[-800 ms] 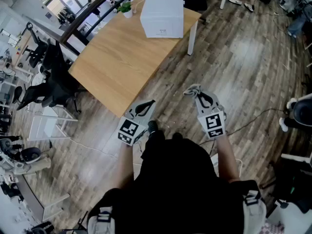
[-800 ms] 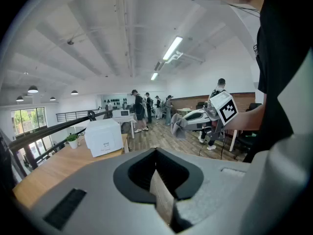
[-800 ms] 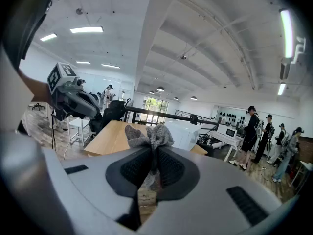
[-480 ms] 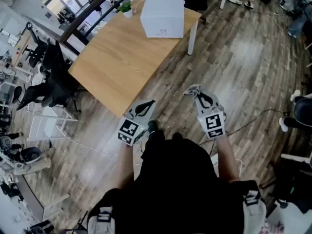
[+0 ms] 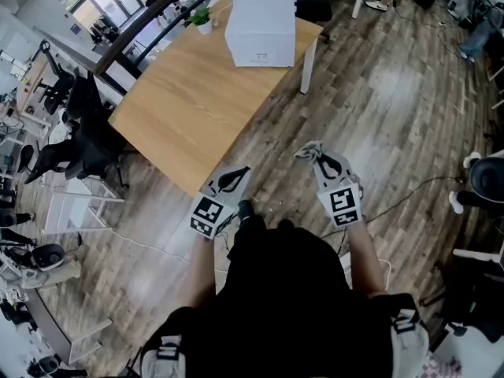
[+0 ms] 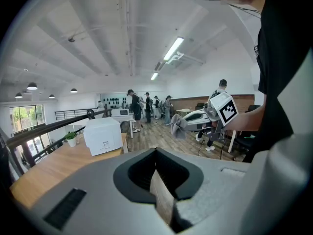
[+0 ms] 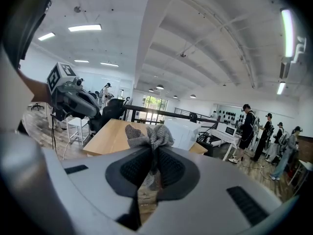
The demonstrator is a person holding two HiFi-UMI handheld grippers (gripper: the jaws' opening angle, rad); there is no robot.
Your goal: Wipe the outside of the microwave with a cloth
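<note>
- The left gripper is held low in front of the person, over the wood floor, with its tips aimed toward 1 o'clock in the head view.
- Its own view shows its jaws closed together at the tips with nothing between them.
- The right gripper is at the left gripper's 3 o'clock, apart from it and at about the same height, with its tips aimed toward 11 o'clock.
- Its jaws are clamped on a grey knitted cloth, which bunches out past the tips in a crumpled tuft.
- The microwave, a white box, is at 12 o'clock in the head view, well apart from both grippers.
- It stands on the far end of a light wooden table, close to that end's 3 o'clock edge.
- The table's near corner points at the left gripper and lies near it at its 11 o'clock.
- A small potted plant stands on the table just at the microwave's 9 o'clock.
- A black office chair is at the table's 8 o'clock side.
- In the left gripper view, several people stand far off beyond the microwave.
</note>
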